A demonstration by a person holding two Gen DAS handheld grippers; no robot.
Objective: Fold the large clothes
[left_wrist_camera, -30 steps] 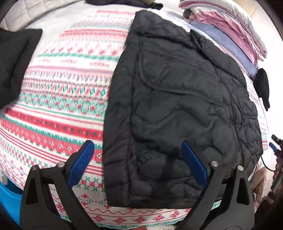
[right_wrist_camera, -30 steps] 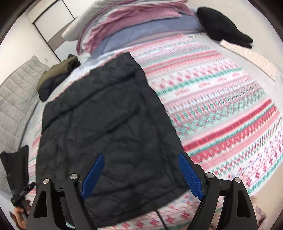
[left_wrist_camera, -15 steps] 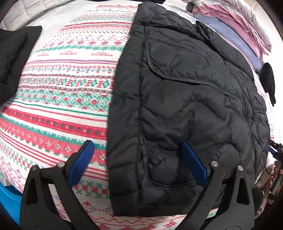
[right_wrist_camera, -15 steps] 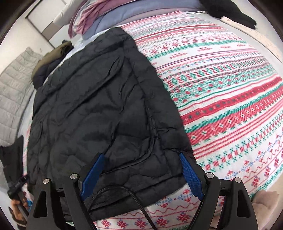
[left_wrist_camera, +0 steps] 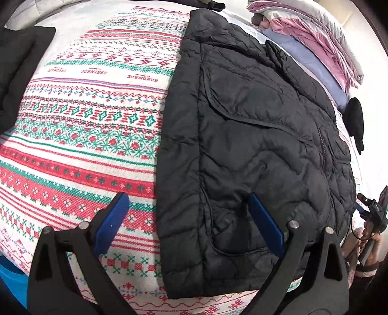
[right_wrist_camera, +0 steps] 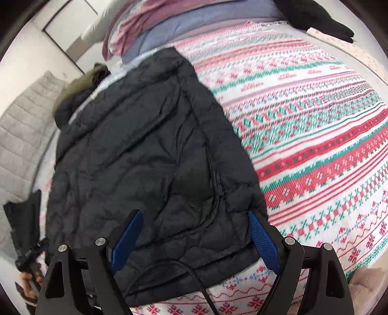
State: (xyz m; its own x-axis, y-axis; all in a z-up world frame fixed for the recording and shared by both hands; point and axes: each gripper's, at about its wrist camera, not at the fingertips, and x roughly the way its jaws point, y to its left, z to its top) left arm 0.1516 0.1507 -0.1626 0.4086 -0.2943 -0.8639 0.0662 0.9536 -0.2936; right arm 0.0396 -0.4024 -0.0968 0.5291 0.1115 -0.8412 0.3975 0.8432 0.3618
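Note:
A black quilted puffer jacket (left_wrist_camera: 254, 135) lies flat on a bed covered by a red, green and white patterned blanket (left_wrist_camera: 92, 126). It also shows in the right wrist view (right_wrist_camera: 145, 164). My left gripper (left_wrist_camera: 188, 208) is open and empty, hovering over the jacket's near left hem corner; one blue pad is over the blanket, the other over the jacket. My right gripper (right_wrist_camera: 194, 227) is open and empty over the jacket's near right hem corner. A black cable (right_wrist_camera: 194, 276) crosses the hem between its fingers.
Folded pink and lilac bedding (left_wrist_camera: 315, 41) is stacked at the bed's far end. A black garment (left_wrist_camera: 17, 70) lies at the left edge. A black glove (right_wrist_camera: 315, 17) lies far right. An olive and dark garment (right_wrist_camera: 80, 92) sits beyond the jacket's collar.
Both grippers have come lower and closer to the jacket's near hem, so the jacket fills more of each view. Both stay open.

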